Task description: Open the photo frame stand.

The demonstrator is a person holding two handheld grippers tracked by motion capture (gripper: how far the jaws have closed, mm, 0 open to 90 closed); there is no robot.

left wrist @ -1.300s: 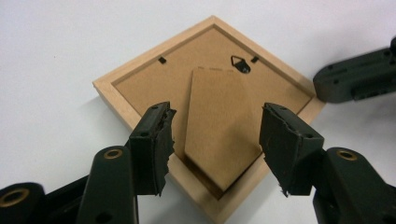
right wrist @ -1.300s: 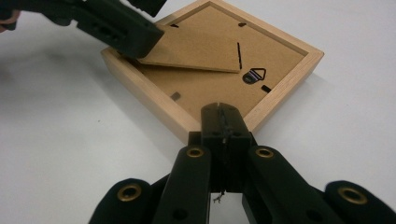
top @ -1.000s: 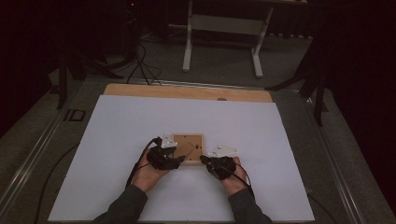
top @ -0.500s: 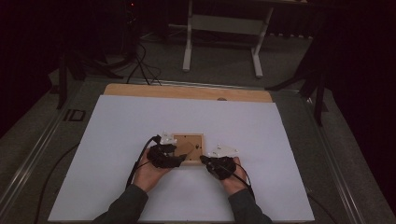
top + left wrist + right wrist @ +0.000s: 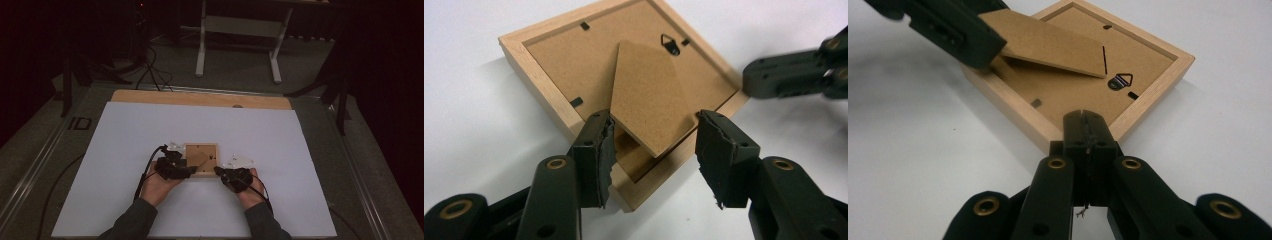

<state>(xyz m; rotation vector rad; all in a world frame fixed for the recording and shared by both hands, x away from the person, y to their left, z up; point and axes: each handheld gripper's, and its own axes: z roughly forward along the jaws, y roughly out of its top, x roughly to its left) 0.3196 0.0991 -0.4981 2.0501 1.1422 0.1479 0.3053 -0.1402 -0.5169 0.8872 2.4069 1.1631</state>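
At frame centre, left gripper (image 5: pixel 654 150), jaws closing, straddled the half-raised stand flap (image 5: pixel 649 100); right gripper (image 5: pixel 1087 125), shut, pinned the picture frame (image 5: pixel 1158 95).

left hand-held gripper (image 5: pixel 651 150) jaws closing slightly

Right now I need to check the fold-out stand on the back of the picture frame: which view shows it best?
The left gripper view: the stand faces the camera, whole, lifted off the frame's backing. The right gripper view shows it edge-on, partly covered. In the high view it is tiny.
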